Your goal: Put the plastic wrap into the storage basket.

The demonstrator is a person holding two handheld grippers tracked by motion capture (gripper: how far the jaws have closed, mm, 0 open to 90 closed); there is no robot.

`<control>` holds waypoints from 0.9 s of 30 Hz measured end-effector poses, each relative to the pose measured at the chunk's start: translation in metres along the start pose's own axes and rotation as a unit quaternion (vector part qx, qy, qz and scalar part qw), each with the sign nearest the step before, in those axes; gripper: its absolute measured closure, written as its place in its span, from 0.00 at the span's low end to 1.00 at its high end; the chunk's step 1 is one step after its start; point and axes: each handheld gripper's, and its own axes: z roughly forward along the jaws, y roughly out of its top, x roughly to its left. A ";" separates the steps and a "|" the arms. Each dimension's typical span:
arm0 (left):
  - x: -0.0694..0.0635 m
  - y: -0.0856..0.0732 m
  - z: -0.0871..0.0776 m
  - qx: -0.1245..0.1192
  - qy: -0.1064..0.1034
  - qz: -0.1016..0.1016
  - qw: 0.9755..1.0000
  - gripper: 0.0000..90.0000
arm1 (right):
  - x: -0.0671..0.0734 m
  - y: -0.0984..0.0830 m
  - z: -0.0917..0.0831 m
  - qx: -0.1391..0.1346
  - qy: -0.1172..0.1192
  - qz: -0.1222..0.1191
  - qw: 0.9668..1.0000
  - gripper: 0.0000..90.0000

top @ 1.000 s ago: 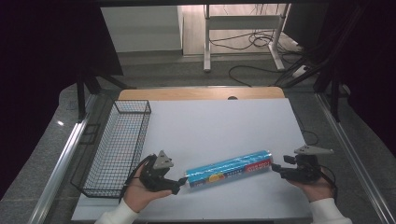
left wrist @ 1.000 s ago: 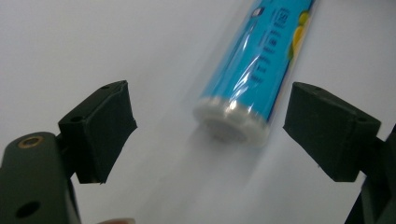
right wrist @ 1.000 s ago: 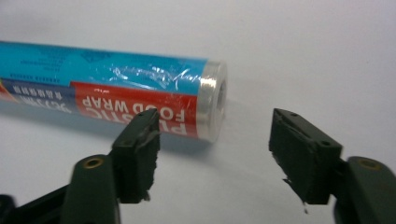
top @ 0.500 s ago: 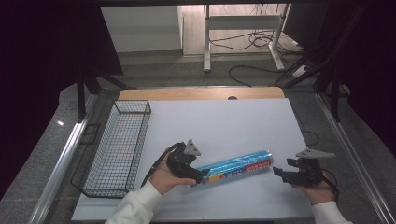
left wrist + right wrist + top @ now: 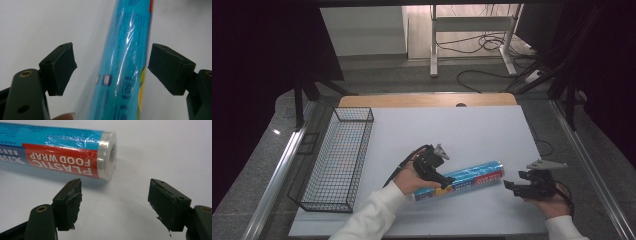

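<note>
A roll of plastic food wrap (image 5: 459, 181) lies on its side near the front edge of the white tabletop (image 5: 472, 130), a little right of the middle, well apart from the wire basket (image 5: 337, 157) along the left edge. The left gripper (image 5: 443, 186) straddles the roll's near-left part; its jaws have just been closing, yet in the left gripper view both pads (image 5: 62, 68) stand off the film with a gap on either side, so nothing is clamped yet. The right gripper (image 5: 508, 185) waits just beyond the roll's right end, jaws wide and empty.

The roll looks light and stiff, a tube with glossy film stretched over it, so I would expect it to be slippery and to roll away if nudged. A squeeze square across its round body, closer to the middle than where the left gripper now sits, seems safest.

The right gripper view gives the red label reading "PLASTIC FOOD WRAP" (image 5: 61, 163) and the hollow core at the end. The left gripper view shows the gaps at the pads. The high view places the roll relative to the basket.
</note>
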 end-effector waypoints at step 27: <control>-0.005 0.031 0.060 0.114 -0.043 0.028 0.992 0.24 | -0.004 -0.003 0.000 0.005 -0.003 0.010 1.000 0.31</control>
